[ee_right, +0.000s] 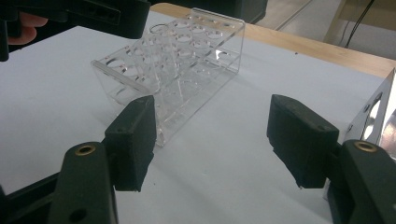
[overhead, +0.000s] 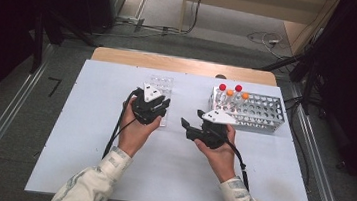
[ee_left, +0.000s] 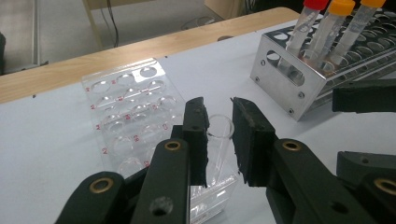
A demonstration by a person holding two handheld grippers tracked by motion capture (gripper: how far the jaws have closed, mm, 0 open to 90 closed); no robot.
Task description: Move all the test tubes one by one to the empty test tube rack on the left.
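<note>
One uncapped clear plastic tube [ee_left: 219, 140] stands in the clear acrylic rack's [ee_left: 126, 112] near corner, left gripper [ee_left: 219, 140] jaws apart around it; right gripper [ee_right: 212, 140] gapes empty, four capped tubes [overhead: 232, 93] wait in the perforated metal rack [overhead: 260, 114].

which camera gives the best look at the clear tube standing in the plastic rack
The left gripper view: the clear tube stands between the left tool jaws, open mouth visible. In the high view that tool covers it. The right gripper view shows the plastic rack, its tube indistinct.

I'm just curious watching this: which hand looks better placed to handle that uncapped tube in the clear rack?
Left. The left gripper already straddles the uncapped tube in the clear rack; the right gripper hangs open over bare table, aside.
</note>
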